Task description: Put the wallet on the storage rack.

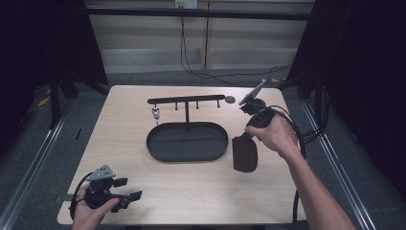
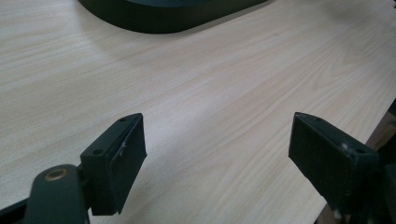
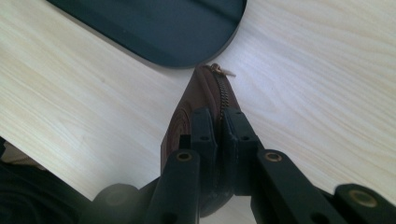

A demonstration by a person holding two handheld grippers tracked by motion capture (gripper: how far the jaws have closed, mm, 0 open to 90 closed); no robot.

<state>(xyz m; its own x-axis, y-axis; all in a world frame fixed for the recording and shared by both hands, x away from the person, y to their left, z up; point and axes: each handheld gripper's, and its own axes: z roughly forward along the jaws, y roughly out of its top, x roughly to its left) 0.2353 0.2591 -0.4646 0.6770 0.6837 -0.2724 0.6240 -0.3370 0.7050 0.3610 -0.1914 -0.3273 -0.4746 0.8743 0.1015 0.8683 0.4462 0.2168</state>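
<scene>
A dark brown zip wallet [image 1: 244,154] hangs right of the black oval tray [image 1: 186,142], just above the table. My right gripper [image 1: 248,135] is shut on its top edge. In the right gripper view the jaws pinch the wallet [image 3: 187,112] along its zipper, and the brass zip pull [image 3: 223,70] points away from me. My left gripper [image 1: 130,193] rests at the table's near left corner, open with nothing between its fingers [image 2: 114,161], which hover over bare wood.
A black hook rack [image 1: 186,100] stands behind the tray, with a small metal object [image 1: 155,114] hanging at its left end. A small grey disc [image 1: 230,99] lies near the rack's right end. Cables trail on the floor behind the table.
</scene>
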